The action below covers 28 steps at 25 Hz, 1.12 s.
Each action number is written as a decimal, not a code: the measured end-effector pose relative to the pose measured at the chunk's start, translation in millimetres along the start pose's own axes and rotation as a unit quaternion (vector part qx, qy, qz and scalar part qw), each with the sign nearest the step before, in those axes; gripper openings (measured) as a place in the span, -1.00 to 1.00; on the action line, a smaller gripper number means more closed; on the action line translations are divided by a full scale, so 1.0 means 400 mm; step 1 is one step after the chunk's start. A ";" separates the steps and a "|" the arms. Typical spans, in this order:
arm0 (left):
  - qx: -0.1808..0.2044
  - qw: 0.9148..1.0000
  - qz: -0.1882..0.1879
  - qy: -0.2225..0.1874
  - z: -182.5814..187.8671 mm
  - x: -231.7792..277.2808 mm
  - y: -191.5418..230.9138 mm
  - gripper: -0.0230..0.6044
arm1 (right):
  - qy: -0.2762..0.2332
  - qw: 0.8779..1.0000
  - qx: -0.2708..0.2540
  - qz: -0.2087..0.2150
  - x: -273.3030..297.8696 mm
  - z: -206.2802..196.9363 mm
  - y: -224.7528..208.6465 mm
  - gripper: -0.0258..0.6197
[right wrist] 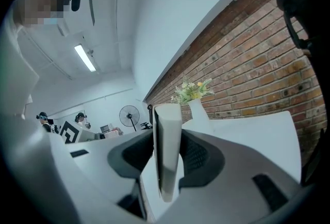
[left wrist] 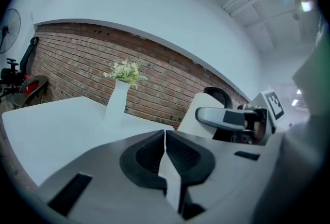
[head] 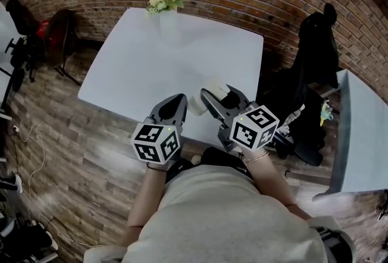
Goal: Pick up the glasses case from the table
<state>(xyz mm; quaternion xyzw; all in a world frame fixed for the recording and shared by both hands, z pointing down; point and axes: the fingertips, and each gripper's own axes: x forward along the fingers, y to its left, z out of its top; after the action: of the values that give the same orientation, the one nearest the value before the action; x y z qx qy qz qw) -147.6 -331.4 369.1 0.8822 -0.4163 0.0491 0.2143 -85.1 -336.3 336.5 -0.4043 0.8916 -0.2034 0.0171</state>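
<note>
The glasses case [head: 213,87] is a white oblong, held off the white table [head: 145,68] above its near edge. My right gripper [head: 223,98] is shut on it. In the right gripper view the case [right wrist: 167,140] stands edge-on between the two dark pads, which press on its flat sides. In the left gripper view the case [left wrist: 198,112] shows at the right, with the right gripper's finger across it. My left gripper [head: 176,104] hovers just left of it, jaws [left wrist: 165,138] shut with nothing between them.
A white vase of flowers [head: 167,4] stands at the table's far edge before a brick wall. Black office chairs [head: 315,56] and a second table [head: 364,128] are to the right. A dark chair [head: 24,16] sits at the far left on the wood floor.
</note>
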 end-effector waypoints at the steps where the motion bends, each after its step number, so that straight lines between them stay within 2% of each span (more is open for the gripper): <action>1: 0.000 1.000 0.002 0.002 -0.001 0.002 0.002 -0.89 | -0.003 1.000 0.001 0.000 0.000 0.003 -0.001 -0.46; 8: 0.004 1.000 -0.003 0.003 0.005 0.005 -0.001 -0.89 | -0.011 1.000 0.002 -0.006 0.000 0.015 -0.012 -0.46; 14: -0.014 1.000 0.001 0.007 0.005 -0.001 0.023 -0.89 | -0.006 1.000 0.006 -0.012 0.000 0.003 -0.017 -0.46; 28: -0.016 1.000 -0.008 0.013 -0.010 -0.011 -0.001 -0.89 | -0.004 1.000 0.025 -0.015 -0.025 -0.018 -0.012 -0.46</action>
<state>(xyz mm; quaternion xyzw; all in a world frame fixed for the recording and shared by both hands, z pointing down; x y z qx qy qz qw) -149.8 -326.5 371.6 0.8813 -0.4069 0.0526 0.2343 -76.1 -329.3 343.4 -0.4180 0.8798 -0.2245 0.0280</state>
